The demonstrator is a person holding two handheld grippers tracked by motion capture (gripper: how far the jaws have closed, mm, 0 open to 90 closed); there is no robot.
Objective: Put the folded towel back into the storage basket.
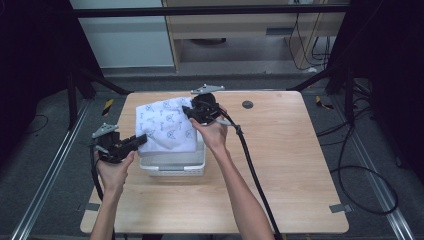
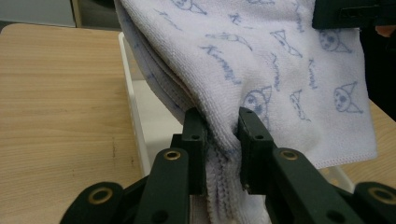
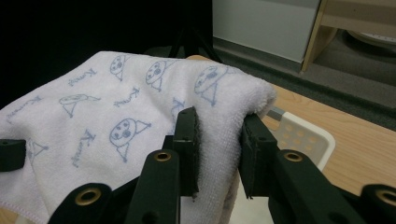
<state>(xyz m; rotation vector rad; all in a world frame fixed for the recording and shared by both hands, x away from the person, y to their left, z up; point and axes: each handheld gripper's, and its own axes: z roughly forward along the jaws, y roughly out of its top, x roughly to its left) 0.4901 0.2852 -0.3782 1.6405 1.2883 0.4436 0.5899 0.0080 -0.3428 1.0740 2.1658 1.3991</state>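
in the high view both forearms come in from the bottom edge and reach forward over the wooden table (image 1: pixel 280 165). the left hand (image 1: pixel 114 170) is at the left side of the table and holds the left gripper (image 1: pixel 131 142) almost level, its jaws pointing to the right. the right hand (image 1: pixel 212 132) is further forward, near the middle of the table, and the right gripper (image 1: pixel 192 111) points to the left; its black cable (image 1: pixel 252 170) runs back along the right forearm.

the white towel (image 1: pixel 165 125) with a blue cartoon print is stretched between the two grippers and hangs over the white basket (image 1: pixel 175 167), which stands on the table just in front of the hands. the left gripper is clenched on a bunched corner of the towel (image 2: pixel 280 74); in the left gripper view the folded layers are pressed between the two black jaws. the right gripper is also clenched on the towel (image 3: pixel 112 121), at a thick folded edge that sits between its jaws in the right gripper view.

the towel covers most of the basket, so what is inside cannot be seen. in the right gripper view a corner of the basket (image 3: pixel 303 135) with small holes shows behind the cloth. whether the low part of the towel touches the basket i cannot tell.
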